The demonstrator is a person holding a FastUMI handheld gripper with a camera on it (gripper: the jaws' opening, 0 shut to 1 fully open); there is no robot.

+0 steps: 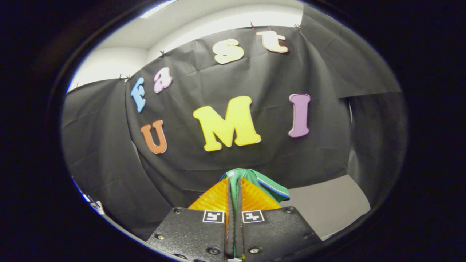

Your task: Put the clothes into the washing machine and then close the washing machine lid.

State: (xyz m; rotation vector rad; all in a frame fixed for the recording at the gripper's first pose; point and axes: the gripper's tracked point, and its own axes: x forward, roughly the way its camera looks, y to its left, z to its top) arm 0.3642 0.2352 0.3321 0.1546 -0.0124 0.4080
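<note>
The gripper (pixel 235 189) is clamped narrow on a green garment (pixel 267 183), which bunches out past its fingertips, lifted in front of the black cloth wall (pixel 255 160). Judging by this, the garment is picked up and in transit; loading it into the washing machine and closing the lid remain.

Tongs (pixel 235 182) clamped on green garment (pixel 267 183).

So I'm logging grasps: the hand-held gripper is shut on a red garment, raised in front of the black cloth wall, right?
Not quite: the garment is green, not red. The gripper view shows the hand-held gripper shut on it, raised in front of the black cloth wall.
</note>
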